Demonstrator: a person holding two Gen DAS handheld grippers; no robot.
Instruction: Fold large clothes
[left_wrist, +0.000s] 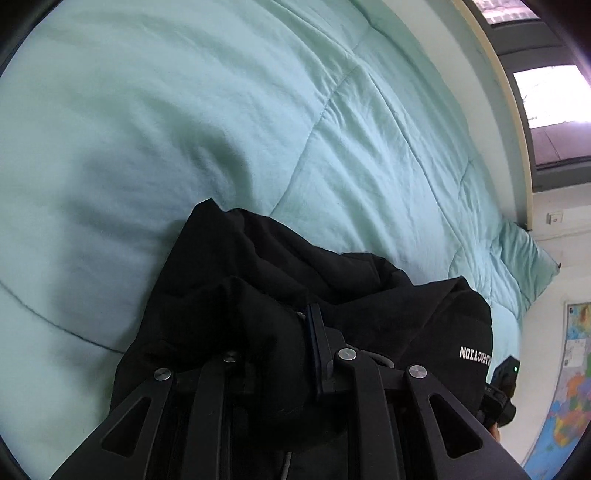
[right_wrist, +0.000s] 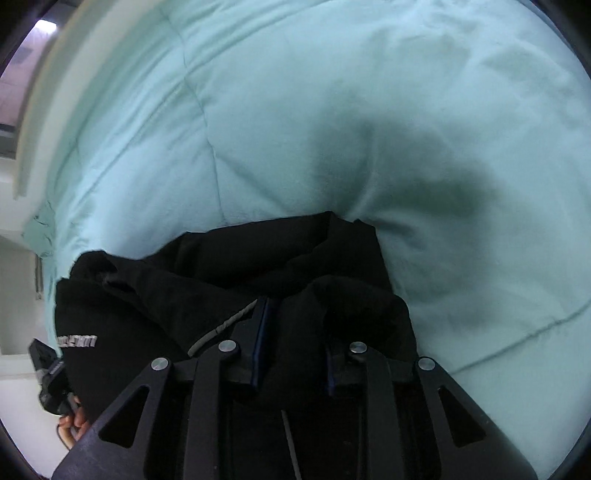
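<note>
Nearest the lens in the left wrist view, the left gripper has black cloth bunched between its fingers; one finger shows its blue-edged pad pressed against the fabric, while the other is buried under a fold, so the tongs look clamped on the black garment, though how narrow the gap is cannot be read. In the right wrist view the right gripper likewise has cloth wedged between its two fingers, closed down on the same black garment. The garment hangs bunched between the two tools, held just above the bed, with white lettering on one panel that is mirrored and too blurred to read fully.

Beyond it spreads a pale mint quilted comforter, stitched in large squares, softly wrinkled, with a dark shadow falling on it near the cloth. At its far right edge in the left view lies a matching pillow. Past the bed stand a cream window frame and bright panes, and lower right a coloured wall map, cut off by the lens rim.

The opposite tool appears only as a dark blurred shape at each picture's edge. The garment's full shape is hidden by its own folds.
</note>
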